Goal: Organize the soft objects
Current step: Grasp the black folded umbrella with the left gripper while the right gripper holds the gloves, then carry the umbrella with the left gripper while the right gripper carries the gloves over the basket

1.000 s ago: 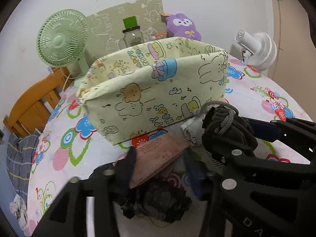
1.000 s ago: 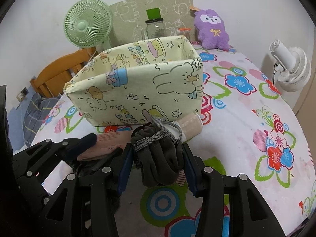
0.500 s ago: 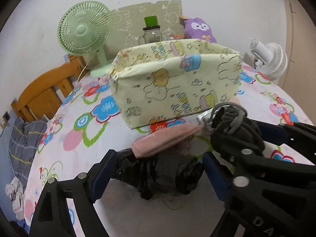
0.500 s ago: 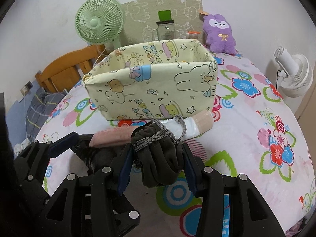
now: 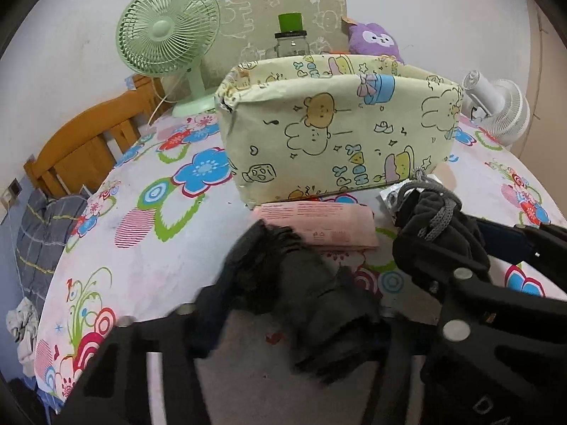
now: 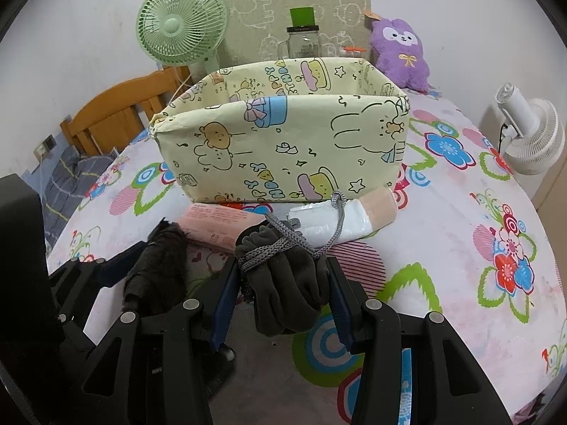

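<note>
Two fisheye views are showing a round worktop (image 6: pixel 460 248) dressed in a white cloth with bright flower prints, standing against a pale wall. At the back are sitting a green fan (image 6: pixel 182 21), a glass jar (image 6: pixel 303 40) with a green cap, a purple plush toy (image 6: pixel 398 53) and a printed board (image 6: pixel 297 10); a white fan (image 6: pixel 531 134) is standing off the right edge, and a wooden chair (image 6: pixel 117 117) off the left. Bare cloth is lying open to the right of the cream cartoon-print box (image 6: pixel 283 152), whose top is gaping open mid-worktop; just in front of it are resting a flat pink packet (image 6: pixel 216 223) and a white-and-peach roll (image 6: pixel 354 216).

Right tool (image 6: pixel 283 290): its jaws are closing on a dark grey fleece bundle (image 6: pixel 287 294) tied with a grey cord (image 6: pixel 280 244), held just in front of the box. Left tool (image 5: pixel 283 315): its jaws are pinching a black fuzzy bundle (image 5: pixel 294 290), blurred in its own view, beside the grey one and near the pink packet.
</note>
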A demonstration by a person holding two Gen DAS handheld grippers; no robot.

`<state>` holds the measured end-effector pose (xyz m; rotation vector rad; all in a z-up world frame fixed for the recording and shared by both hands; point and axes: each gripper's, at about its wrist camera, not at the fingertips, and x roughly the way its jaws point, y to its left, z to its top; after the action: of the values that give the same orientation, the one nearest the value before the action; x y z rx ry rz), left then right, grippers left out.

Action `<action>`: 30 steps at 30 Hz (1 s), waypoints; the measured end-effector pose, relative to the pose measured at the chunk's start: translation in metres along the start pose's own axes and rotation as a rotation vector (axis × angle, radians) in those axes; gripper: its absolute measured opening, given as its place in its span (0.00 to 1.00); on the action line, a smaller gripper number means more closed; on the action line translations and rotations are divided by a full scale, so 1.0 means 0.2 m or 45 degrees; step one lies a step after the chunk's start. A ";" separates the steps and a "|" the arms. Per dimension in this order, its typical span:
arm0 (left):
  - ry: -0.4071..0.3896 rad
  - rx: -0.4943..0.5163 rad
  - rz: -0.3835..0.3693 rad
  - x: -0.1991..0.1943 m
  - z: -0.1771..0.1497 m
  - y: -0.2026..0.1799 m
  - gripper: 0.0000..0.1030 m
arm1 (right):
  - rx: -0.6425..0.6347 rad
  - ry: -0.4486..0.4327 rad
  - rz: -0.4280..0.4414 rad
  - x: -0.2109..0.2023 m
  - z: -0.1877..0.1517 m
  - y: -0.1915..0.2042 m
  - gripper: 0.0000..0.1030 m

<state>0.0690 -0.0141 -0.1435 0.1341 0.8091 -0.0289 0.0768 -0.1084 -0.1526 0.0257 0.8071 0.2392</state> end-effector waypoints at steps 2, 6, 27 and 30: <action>0.007 -0.012 -0.026 -0.01 0.00 0.01 0.46 | -0.003 0.000 0.003 0.00 0.00 0.01 0.50; 0.009 -0.009 -0.047 -0.03 -0.01 0.00 0.40 | 0.001 -0.006 0.000 -0.01 -0.01 0.00 0.50; -0.091 -0.037 -0.131 -0.22 0.08 -0.06 0.37 | 0.014 -0.116 -0.015 -0.20 0.04 -0.02 0.50; -0.107 -0.041 -0.141 -0.25 0.11 -0.07 0.37 | 0.016 -0.135 -0.017 -0.23 0.05 -0.03 0.50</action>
<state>0.0488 -0.0313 -0.0946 0.0569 0.7324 -0.1254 0.0554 -0.1237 -0.1135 0.0442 0.7029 0.2183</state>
